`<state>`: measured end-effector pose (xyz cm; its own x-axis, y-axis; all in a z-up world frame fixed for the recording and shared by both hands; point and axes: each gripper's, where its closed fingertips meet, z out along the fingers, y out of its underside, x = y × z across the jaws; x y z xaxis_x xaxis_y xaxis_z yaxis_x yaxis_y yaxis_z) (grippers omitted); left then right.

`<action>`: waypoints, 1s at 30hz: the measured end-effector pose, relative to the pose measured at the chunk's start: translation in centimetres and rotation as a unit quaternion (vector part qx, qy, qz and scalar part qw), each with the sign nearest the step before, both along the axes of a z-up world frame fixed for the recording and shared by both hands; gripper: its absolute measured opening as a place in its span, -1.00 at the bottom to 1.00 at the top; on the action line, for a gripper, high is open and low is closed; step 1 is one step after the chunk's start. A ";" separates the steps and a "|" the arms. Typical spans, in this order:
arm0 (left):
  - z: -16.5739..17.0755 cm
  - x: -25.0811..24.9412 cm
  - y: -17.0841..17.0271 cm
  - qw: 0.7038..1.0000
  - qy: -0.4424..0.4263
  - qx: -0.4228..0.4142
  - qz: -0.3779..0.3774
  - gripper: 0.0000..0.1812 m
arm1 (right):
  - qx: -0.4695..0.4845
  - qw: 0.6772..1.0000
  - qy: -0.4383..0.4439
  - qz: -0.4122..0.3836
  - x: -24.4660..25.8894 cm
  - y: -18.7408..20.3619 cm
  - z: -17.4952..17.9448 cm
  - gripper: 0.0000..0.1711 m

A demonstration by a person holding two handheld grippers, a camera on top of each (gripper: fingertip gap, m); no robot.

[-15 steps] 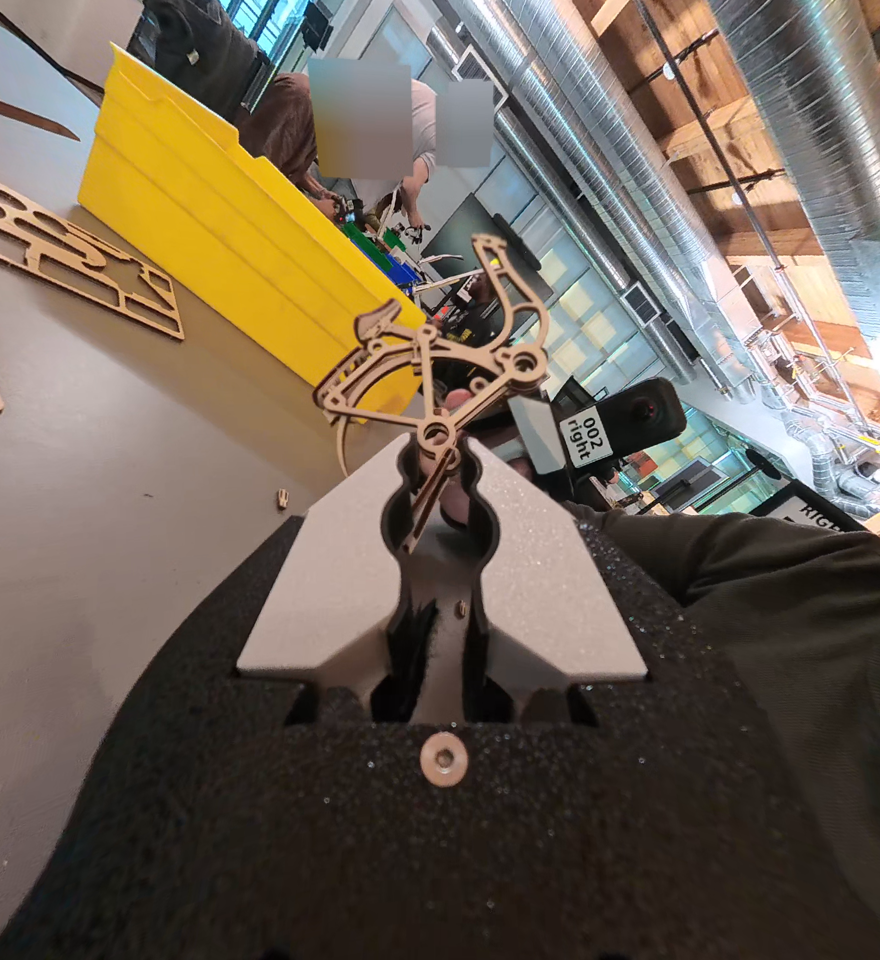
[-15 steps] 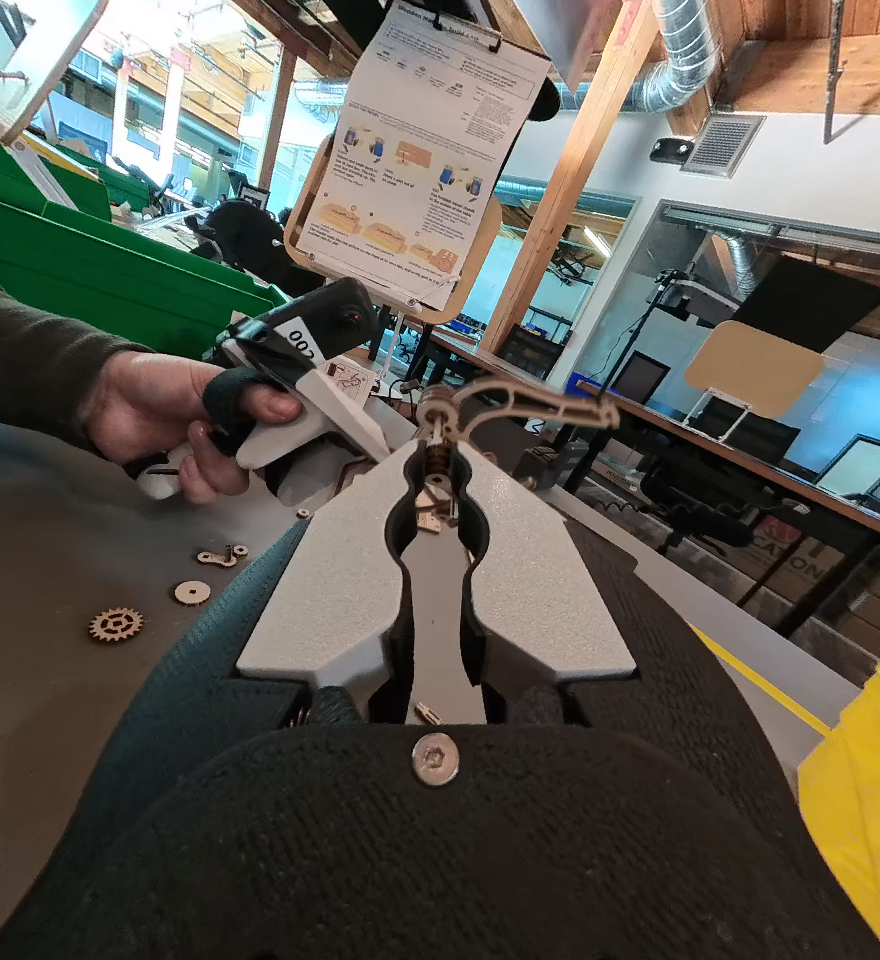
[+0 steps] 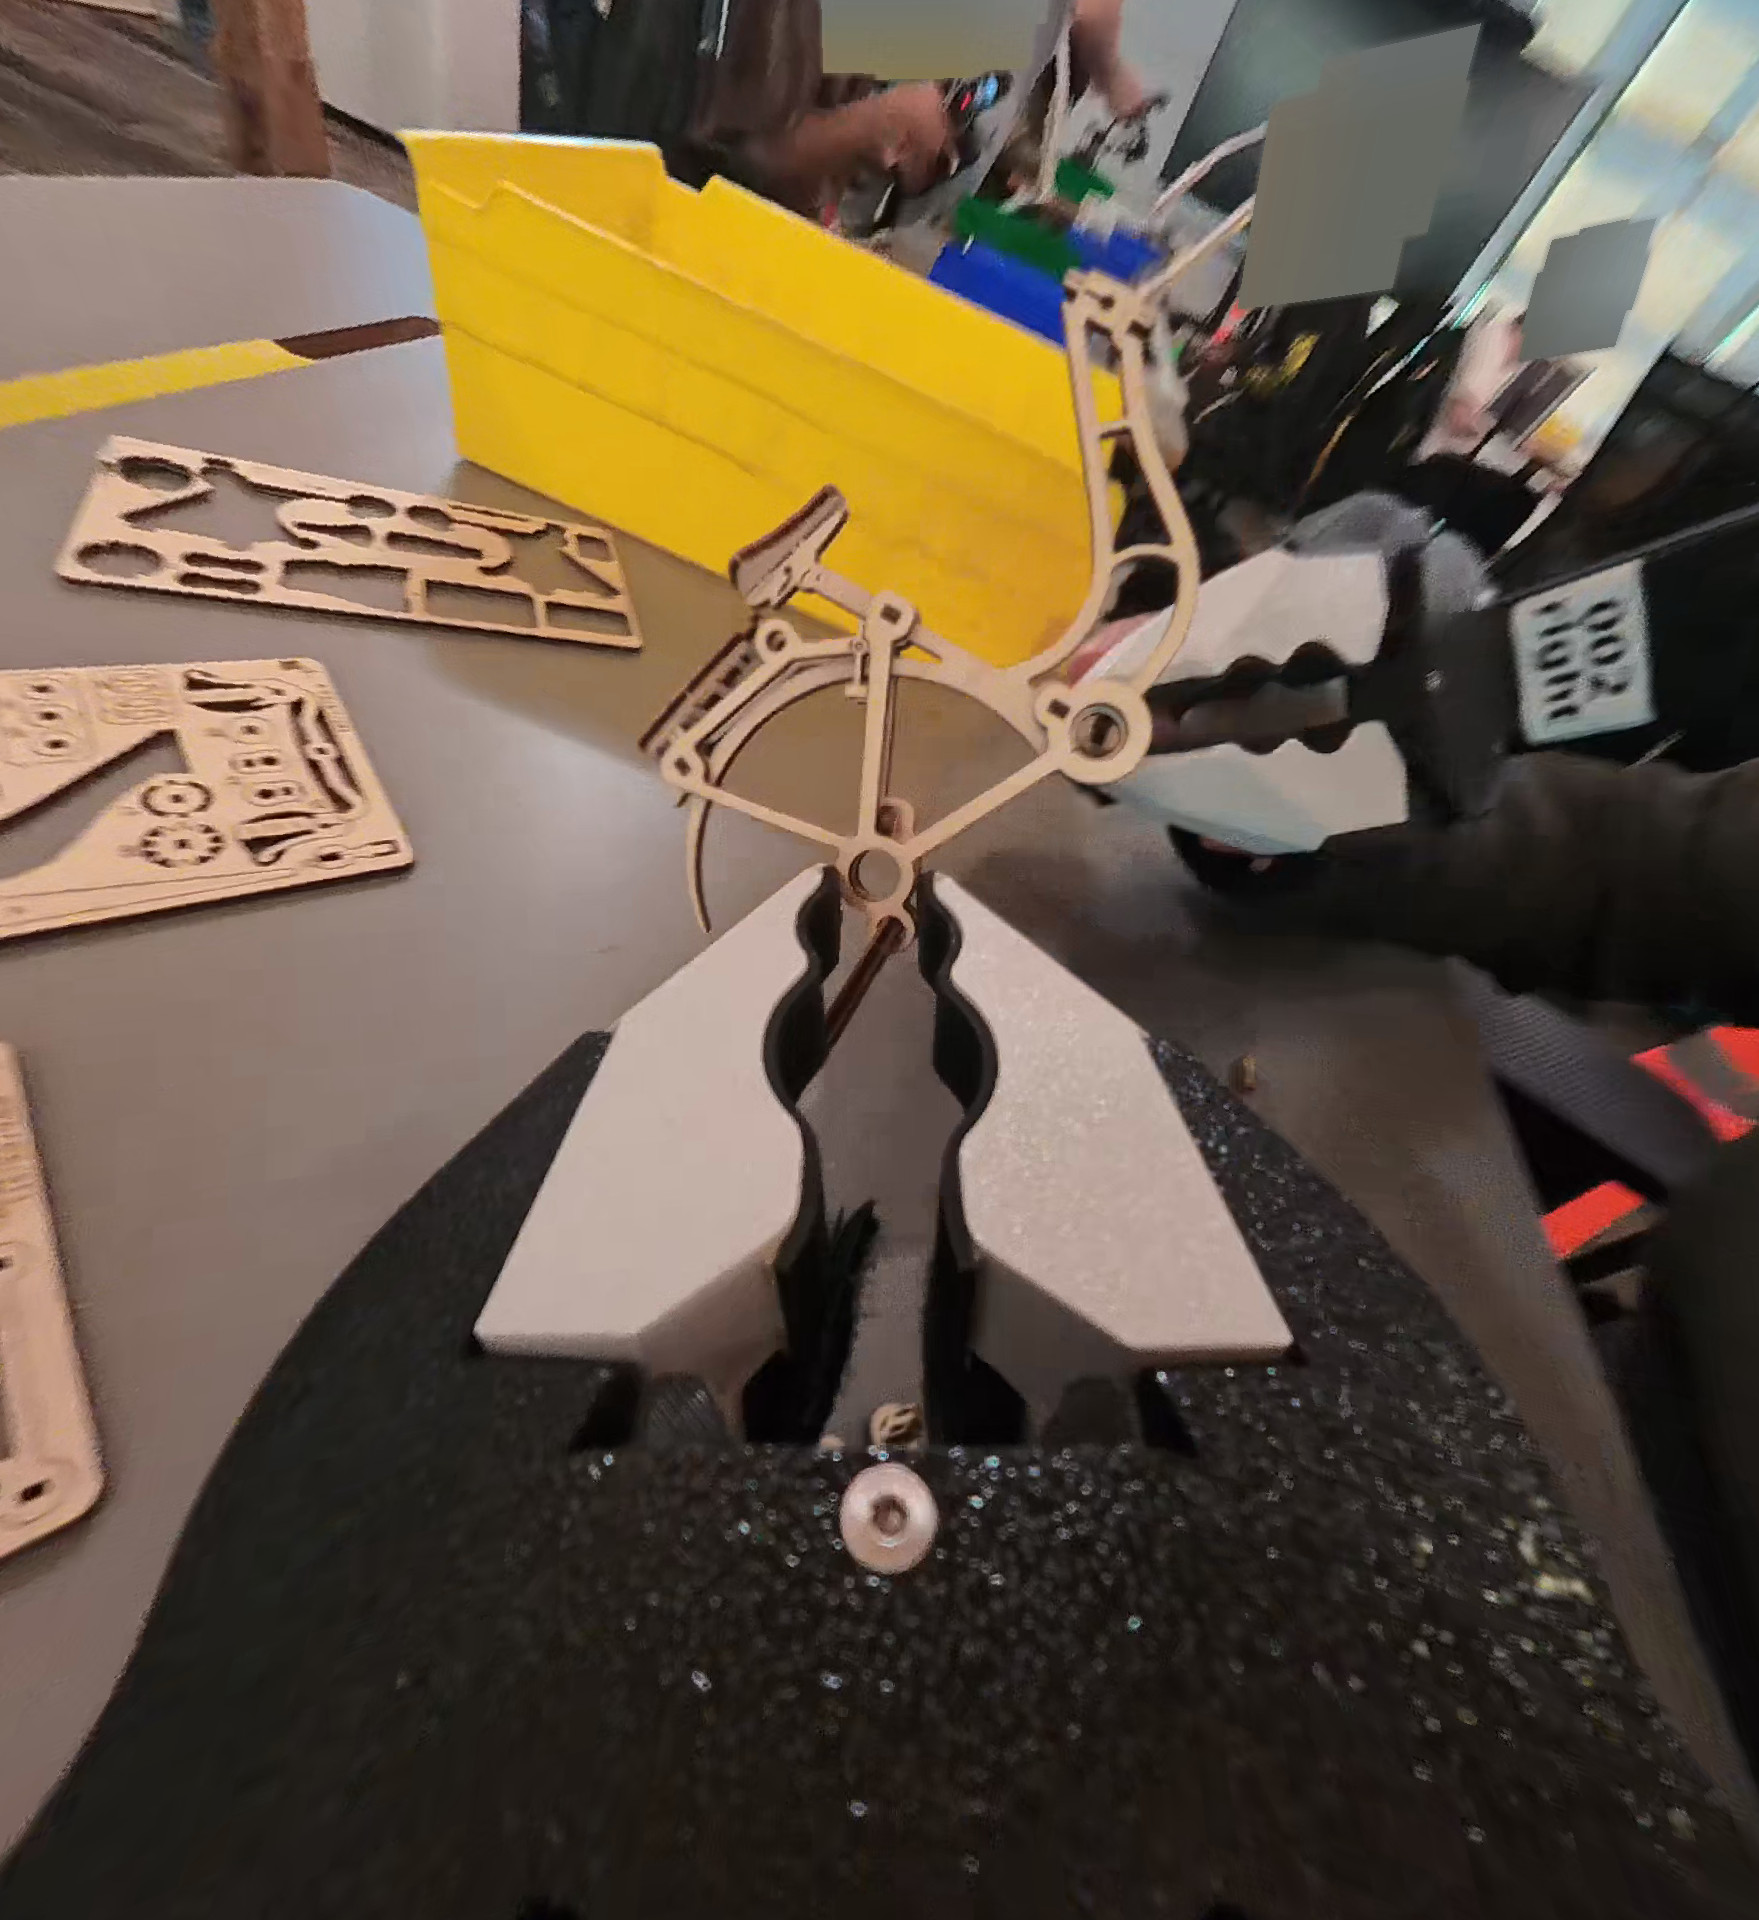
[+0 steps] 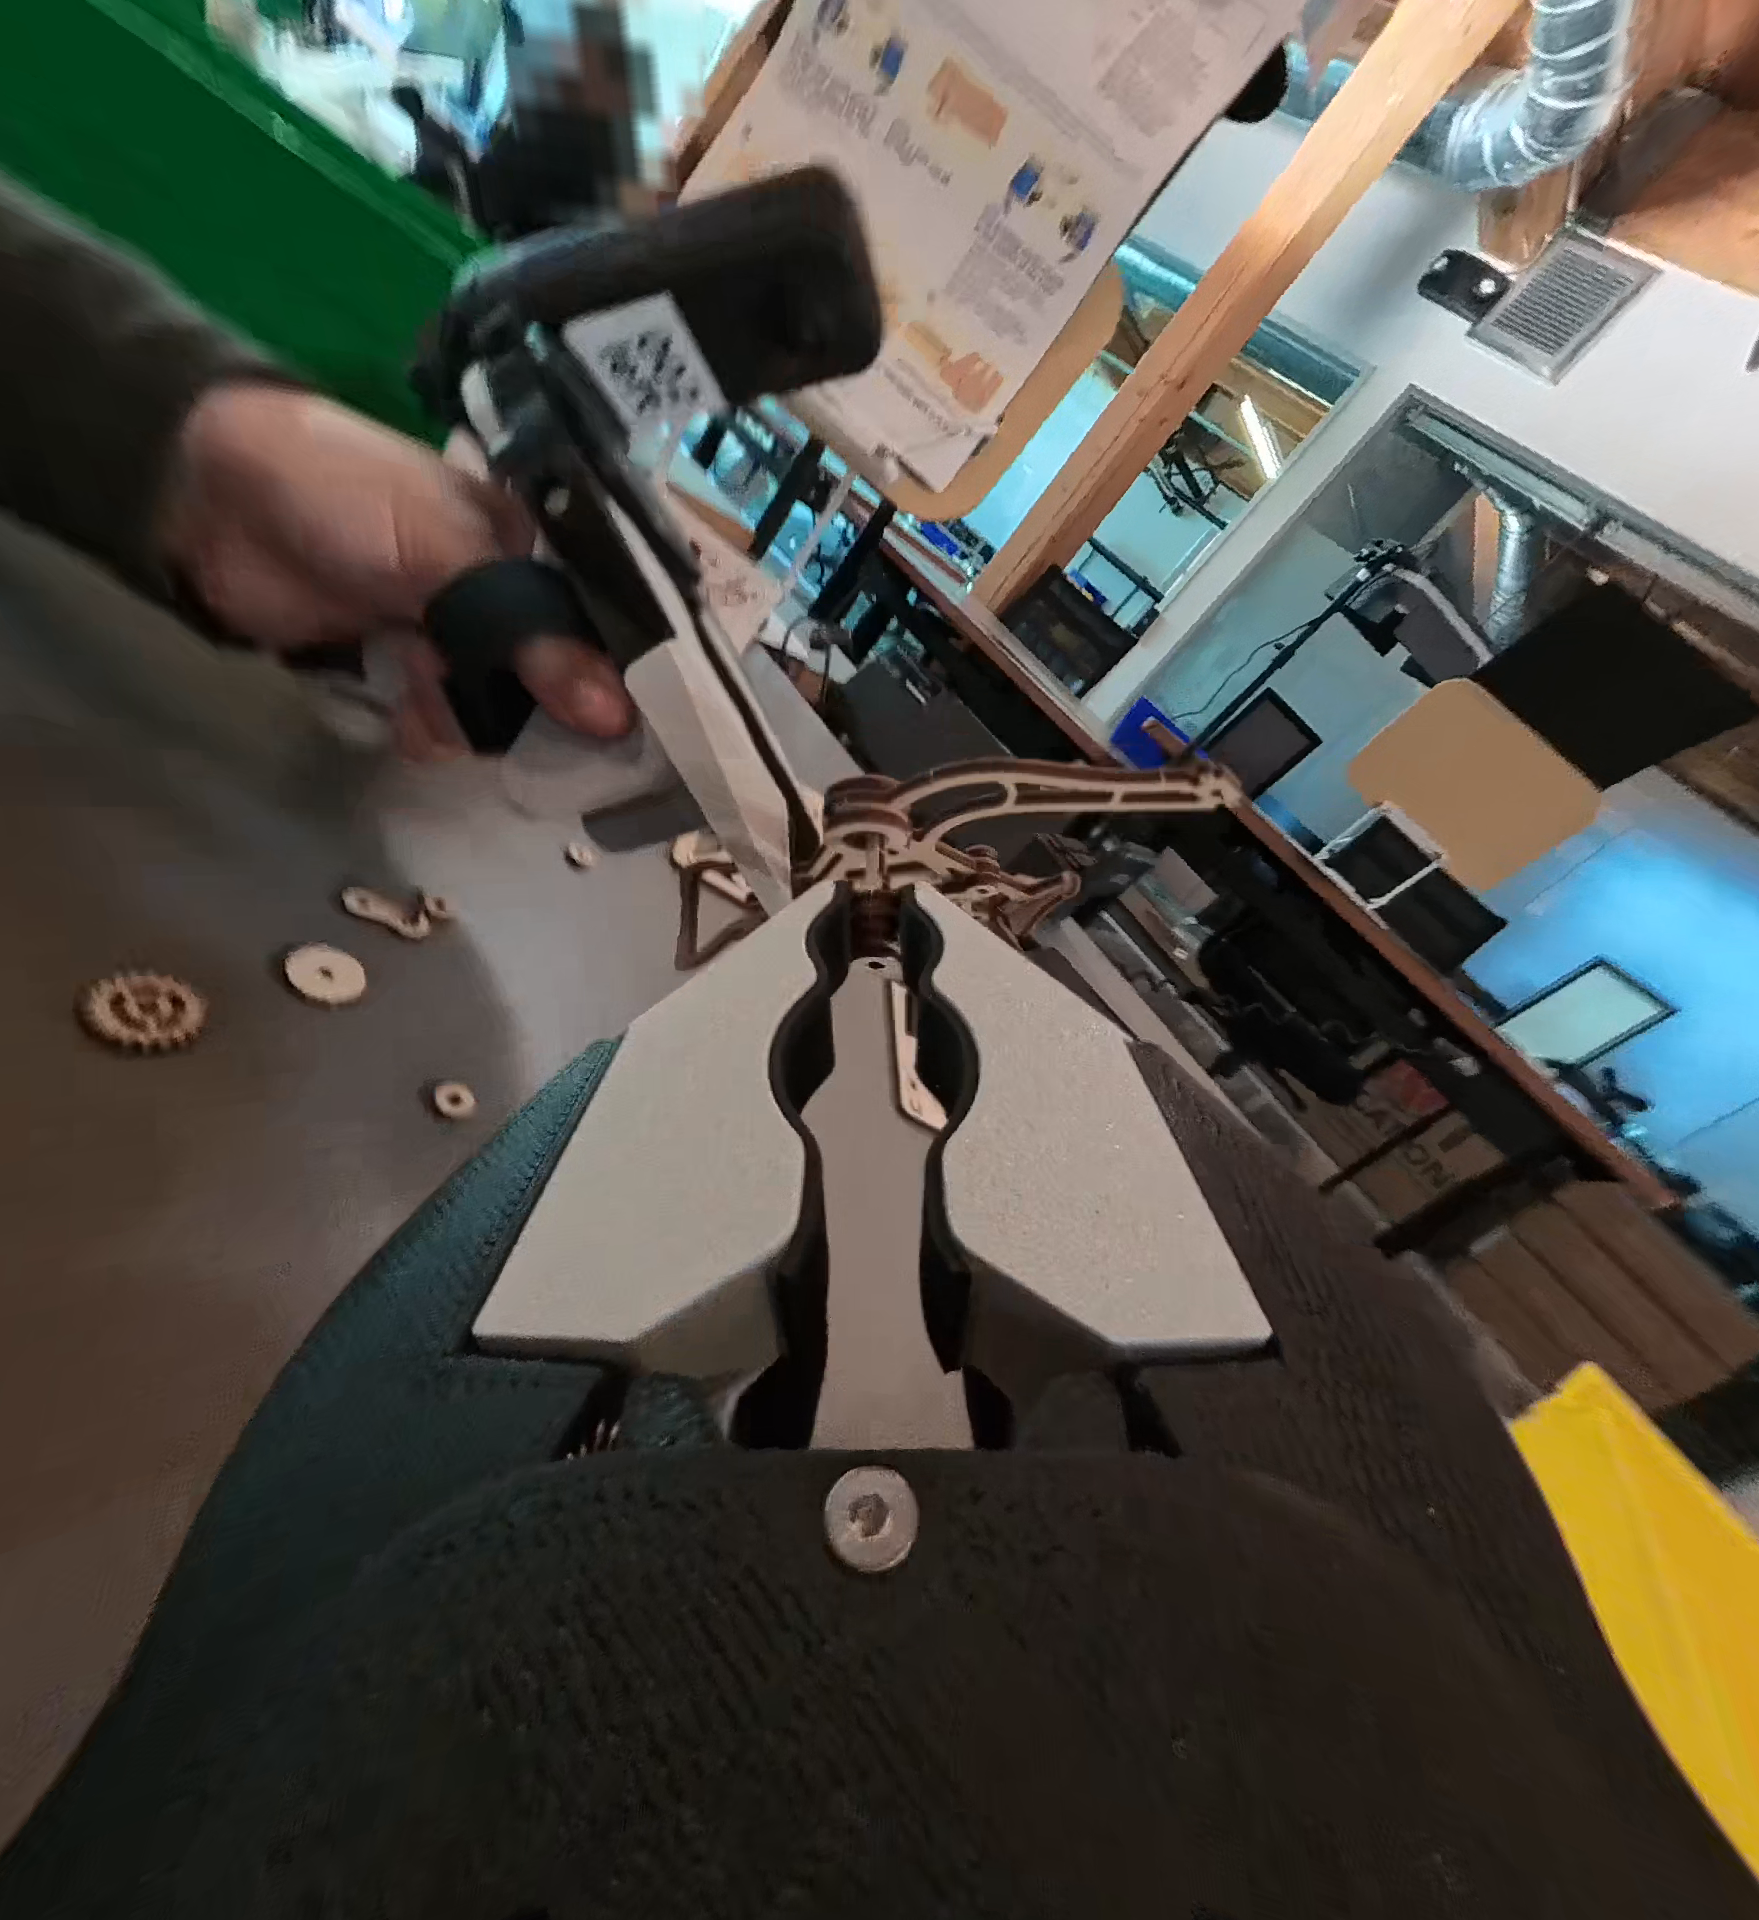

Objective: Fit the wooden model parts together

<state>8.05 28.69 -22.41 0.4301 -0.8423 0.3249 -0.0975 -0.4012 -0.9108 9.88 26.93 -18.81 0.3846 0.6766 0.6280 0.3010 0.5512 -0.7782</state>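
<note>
left gripper (image 3: 877,902) was pinched nearly closed on the bottom hub of the wooden frame (image 3: 890,717), which stood upright just past its tips, above the grey table (image 3: 355,1060). right gripper (image 4: 875,904) was also closed down, clamping the same frame (image 4: 968,821) at a second hub; in the left wrist view it (image 3: 1124,727) met the frame from the right. both tools touched the frame, tips close together. punched-out wooden sheets (image 3: 158,779) lay flat on the left; a gear (image 4: 140,1010) and small discs (image 4: 326,974) sat loose on the table. yellow bin (image 3: 709,416) stood behind the frame.
</note>
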 end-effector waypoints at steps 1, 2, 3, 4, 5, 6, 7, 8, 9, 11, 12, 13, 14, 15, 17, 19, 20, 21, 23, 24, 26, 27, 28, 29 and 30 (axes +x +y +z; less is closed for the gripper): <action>-0.3 -0.1 0.1 1.000 0.017 0.007 0.002 -0.86 | 0.022 0.999 -0.023 -0.006 0.0 0.0 -0.4 -0.91; -0.7 0.0 0.1 1.000 0.030 0.007 0.000 -0.86 | 0.042 0.998 -0.042 -0.010 0.0 0.0 -0.7 -0.91; -1.1 0.0 0.0 0.999 0.038 0.003 -0.005 -0.86 | 0.058 0.997 -0.058 -0.010 -0.1 -0.2 -1.0 -0.91; -1.4 0.2 -0.1 0.999 0.041 -0.003 -0.009 -0.87 | 0.071 0.995 -0.073 -0.010 -0.3 -0.3 -1.3 -0.92; -1.9 0.3 -0.3 0.999 0.046 -0.014 -0.017 -0.87 | 0.080 0.993 -0.087 -0.009 -0.4 -0.4 -1.6 -0.91; -2.4 0.4 -0.5 0.998 0.055 -0.026 -0.025 -0.86 | 0.086 0.991 -0.103 -0.010 -0.6 -0.5 -2.0 -0.91; -2.9 0.5 -0.7 0.997 0.063 -0.034 -0.031 -0.86 | 0.089 0.989 -0.117 -0.012 -0.6 -0.4 -2.4 -0.92; -3.3 0.5 -0.7 0.996 0.073 -0.037 -0.032 -0.86 | 0.091 0.987 -0.130 -0.012 -0.7 -0.4 -2.9 -0.92; -3.6 0.5 -0.8 0.995 0.085 -0.037 -0.033 -0.86 | 0.092 0.986 -0.141 -0.013 -0.7 -0.3 -3.3 -0.91; -4.2 0.4 -0.9 0.993 0.110 -0.033 -0.035 -0.83 | 0.101 0.981 -0.163 -0.015 -0.8 -0.2 -3.9 -0.92; -4.4 0.4 -0.9 0.992 0.120 -0.032 -0.034 -0.81 | 0.107 0.979 -0.171 -0.018 -0.7 -0.1 -4.1 -0.92; -4.6 0.4 -0.9 0.991 0.127 -0.030 -0.033 -0.79 | 0.109 0.978 -0.177 -0.018 -0.8 -0.1 -4.3 -0.92; -4.7 0.4 -0.9 0.990 0.134 -0.028 -0.030 -0.77 | 0.105 0.977 -0.184 -0.017 -0.9 -0.2 -4.6 -0.92; -4.8 0.5 -0.9 0.989 0.141 -0.024 -0.031 -0.76 | 0.103 0.976 -0.190 -0.018 -0.9 -0.1 -4.8 -0.92; -5.1 0.4 -1.1 0.987 0.156 -0.019 -0.034 -0.72 | 0.109 0.973 -0.203 -0.026 -0.9 0.1 -5.2 -0.92; -5.1 0.5 -1.3 0.986 0.161 -0.014 -0.039 -0.66 | 0.110 0.970 -0.214 -0.036 -0.8 0.4 -5.6 -0.92; -4.9 0.5 -1.3 0.986 0.160 -0.005 -0.039 -0.62 | 0.107 0.970 -0.216 -0.039 -0.8 0.5 -5.7 -0.92; -4.6 0.6 -1.4 0.986 0.160 0.005 -0.041 -0.61 | 0.103 0.970 -0.217 -0.041 -0.7 0.6 -5.7 -0.92; -4.6 0.5 -1.2 0.984 0.175 0.023 -0.037 -0.59 | 0.091 0.970 -0.222 -0.049 -0.5 0.9 -5.9 -0.92; -4.7 0.4 -1.1 0.981 0.188 0.030 -0.034 -0.59 | 0.087 0.969 -0.224 -0.054 -0.4 1.1 -6.0 -0.92; -5.0 0.5 -0.8 0.978 0.203 0.041 -0.029 -0.59 | 0.074 0.969 -0.228 -0.058 -0.2 1.4 -6.3 -0.92; -5.1 0.6 -0.8 0.977 0.206 0.041 -0.030 -0.59 | 0.068 0.970 -0.227 -0.059 -0.2 1.5 -6.3 -0.92; -5.2 0.7 -0.7 0.976 0.210 0.041 -0.029 -0.59 | 0.064 0.970 -0.226 -0.061 -0.1 1.7 -6.3 -0.92; -5.2 0.7 -0.6 0.976 0.212 0.040 -0.028 -0.59 | 0.062 0.970 -0.226 -0.064 0.0 1.8 -6.3 -0.91; -5.2 0.6 -0.5 0.976 0.212 0.039 -0.027 -0.59 | 0.061 0.970 -0.226 -0.067 0.2 2.0 -6.2 -0.91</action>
